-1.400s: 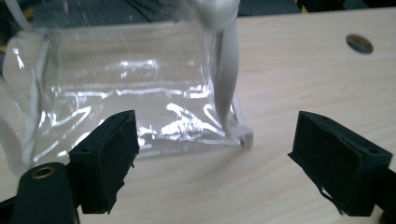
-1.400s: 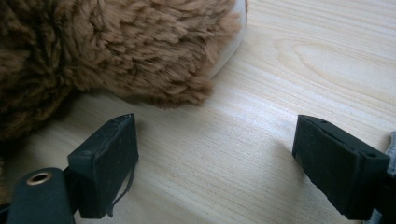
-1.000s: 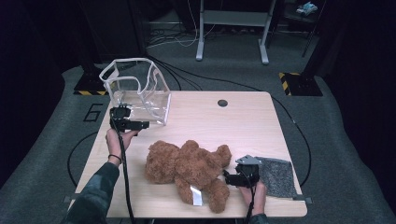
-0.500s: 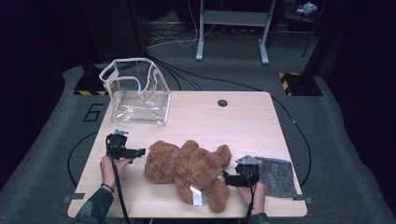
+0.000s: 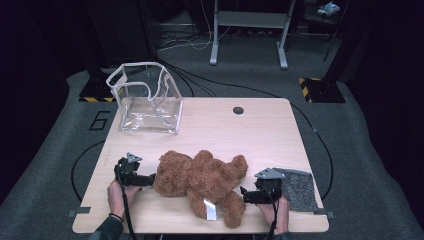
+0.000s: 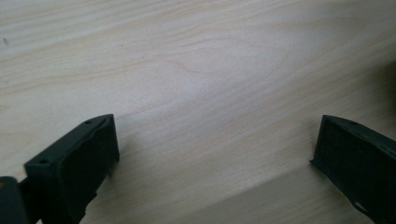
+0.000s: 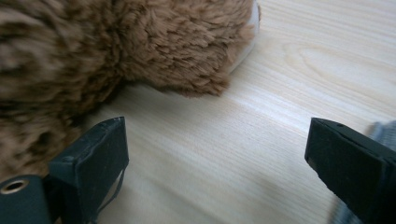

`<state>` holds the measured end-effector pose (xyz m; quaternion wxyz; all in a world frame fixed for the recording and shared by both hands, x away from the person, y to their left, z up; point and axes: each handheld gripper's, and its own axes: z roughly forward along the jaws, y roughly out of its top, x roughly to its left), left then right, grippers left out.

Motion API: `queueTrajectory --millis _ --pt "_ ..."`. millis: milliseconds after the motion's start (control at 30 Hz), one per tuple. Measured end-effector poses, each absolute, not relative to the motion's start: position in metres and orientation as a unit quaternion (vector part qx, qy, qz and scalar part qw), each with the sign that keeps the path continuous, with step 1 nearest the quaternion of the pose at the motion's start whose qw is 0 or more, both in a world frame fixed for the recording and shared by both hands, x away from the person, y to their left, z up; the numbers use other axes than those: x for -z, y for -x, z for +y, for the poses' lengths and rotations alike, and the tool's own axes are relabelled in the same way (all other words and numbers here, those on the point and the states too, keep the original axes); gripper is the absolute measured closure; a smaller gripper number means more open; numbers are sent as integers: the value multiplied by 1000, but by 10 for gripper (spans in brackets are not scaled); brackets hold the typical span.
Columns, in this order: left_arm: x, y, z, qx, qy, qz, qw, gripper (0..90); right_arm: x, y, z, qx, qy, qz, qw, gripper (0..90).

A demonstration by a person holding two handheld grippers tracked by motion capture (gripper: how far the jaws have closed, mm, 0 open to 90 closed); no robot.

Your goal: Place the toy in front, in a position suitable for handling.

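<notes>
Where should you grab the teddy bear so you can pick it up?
Probably by its two ends. The teddy bear lies flat, stretched across the table. The open left tool could come in level from the left at its head end, the open right tool from the right at a leg. Those narrower parts fit between jaws better than the wide belly.

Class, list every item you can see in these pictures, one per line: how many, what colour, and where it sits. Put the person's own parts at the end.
Teddy bear: one, brown, lying on the near middle of the table, white tag at its near side.
Clear plastic bag: one, transparent with white trim, standing open at the far left corner.
Cloth: one, grey, flat at the near right edge.
Table: one, light wood, a dark round hole near its far edge.
Frame legs: grey metal, on the floor beyond the table.
Left gripper: black, jaws open, beside the bear's left end.
Right gripper: black, jaws open, empty, by the bear's leg.
</notes>
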<state>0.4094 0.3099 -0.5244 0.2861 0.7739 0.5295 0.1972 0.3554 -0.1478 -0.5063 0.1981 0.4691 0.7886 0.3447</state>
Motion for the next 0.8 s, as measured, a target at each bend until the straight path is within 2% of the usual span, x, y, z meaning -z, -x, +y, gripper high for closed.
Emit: queueTrajectory --millis 200,400,467,567,800 --pt "532 -401 313 -224 -755 524 325 0 491 -348 -167 -351 -481 779 199 56" --pt "532 -399 314 -223 -756 523 325 0 484 -343 -204 -337 -512 762 207 63" --pt "532 -399 314 -223 -755 524 325 0 484 -343 -210 -333 -519 759 208 56" --pt "532 -399 313 -222 -755 525 324 0 490 -346 -229 -309 -542 755 202 0" --pt "532 -399 313 -222 -755 525 324 0 504 -355 -247 -284 -569 750 183 0"
